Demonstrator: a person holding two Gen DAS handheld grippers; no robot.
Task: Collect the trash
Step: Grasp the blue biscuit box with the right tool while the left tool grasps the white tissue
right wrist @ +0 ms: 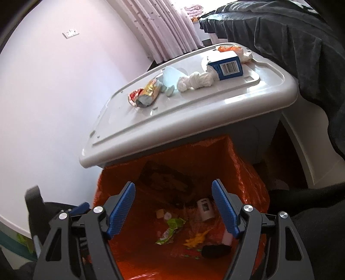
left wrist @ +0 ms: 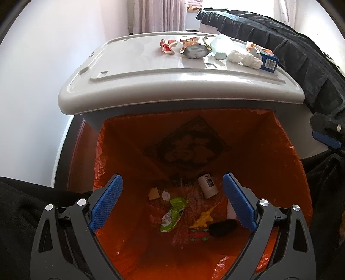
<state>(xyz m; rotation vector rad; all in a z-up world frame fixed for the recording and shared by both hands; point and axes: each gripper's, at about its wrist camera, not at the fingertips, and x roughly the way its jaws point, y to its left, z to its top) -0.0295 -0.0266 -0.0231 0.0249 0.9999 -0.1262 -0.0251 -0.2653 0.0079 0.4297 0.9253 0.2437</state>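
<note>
An orange-lined trash bin (left wrist: pixel 120 137) (right wrist: pixel 243 163) stands below both grippers. Inside lie a green wrapper (left wrist: pixel 173 213) (right wrist: pixel 171 229), a yellow toy dinosaur (left wrist: pixel 203 218) (right wrist: pixel 195 238), a white cylinder (left wrist: pixel 208 185) (right wrist: pixel 204 210) and a black object (left wrist: pixel 223 228) (right wrist: pixel 215 251). My left gripper (left wrist: pixel 172 202) is open and empty above the bin. My right gripper (right wrist: pixel 173 209) is open and empty above it too. On the grey lid (left wrist: pixel 138 71) (right wrist: pixel 151 129) lie a foil wrapper (left wrist: pixel 194 48) (right wrist: pixel 145 94), a white tissue (left wrist: pixel 244 58) (right wrist: pixel 195 83), a blue carton (left wrist: pixel 268 60) (right wrist: pixel 228 65) and a red wrapper (left wrist: pixel 169 45).
A pale plastic piece (left wrist: pixel 221 44) (right wrist: pixel 171 76) lies on the lid beside the tissue. Dark cloth (left wrist: pixel 291 43) (right wrist: pixel 291 32) drapes over furniture at the right. A pale wall (left wrist: pixel 43 75) (right wrist: pixel 54 97) is at the left, curtains (left wrist: pixel 159 15) (right wrist: pixel 163 28) behind.
</note>
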